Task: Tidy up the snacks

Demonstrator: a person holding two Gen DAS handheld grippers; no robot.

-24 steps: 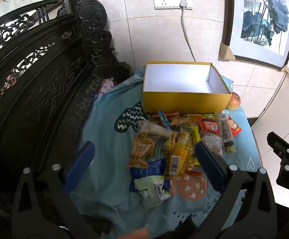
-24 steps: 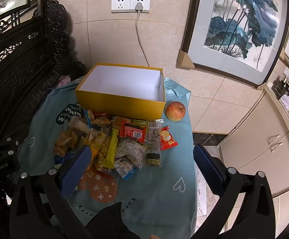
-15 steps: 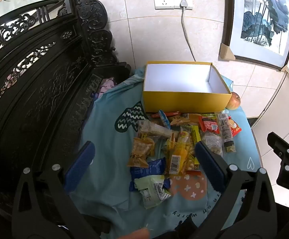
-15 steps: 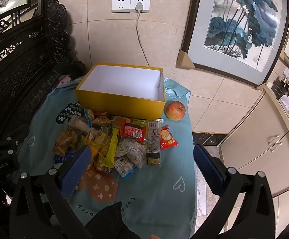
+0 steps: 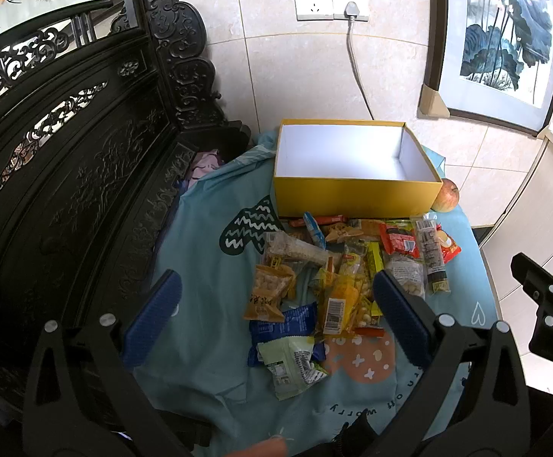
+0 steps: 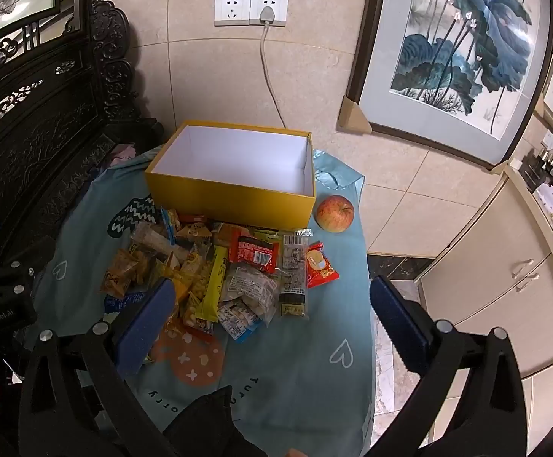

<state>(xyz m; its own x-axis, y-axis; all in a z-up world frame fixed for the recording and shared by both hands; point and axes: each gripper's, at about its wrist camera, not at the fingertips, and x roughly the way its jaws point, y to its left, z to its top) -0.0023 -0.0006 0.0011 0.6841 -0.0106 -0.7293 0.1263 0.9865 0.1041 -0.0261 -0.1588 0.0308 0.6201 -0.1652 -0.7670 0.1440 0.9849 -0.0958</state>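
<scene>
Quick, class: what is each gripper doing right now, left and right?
Left gripper: open, holding nothing, above the loose snack packets.
Right gripper: open, holding nothing.

Home interior, carved dark wood bench (image 5: pixel 86 160), framed lotus painting (image 6: pixel 462 45), wall sockets (image 6: pixel 251 9), cabinets (image 6: pixel 504 278)

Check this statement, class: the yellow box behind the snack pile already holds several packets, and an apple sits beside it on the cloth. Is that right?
One thing is wrong: the yellow box holds nothing; both wrist views show its bare white inside. The snack pile lies in front of it, and the apple does sit beside it on the cloth.
</scene>
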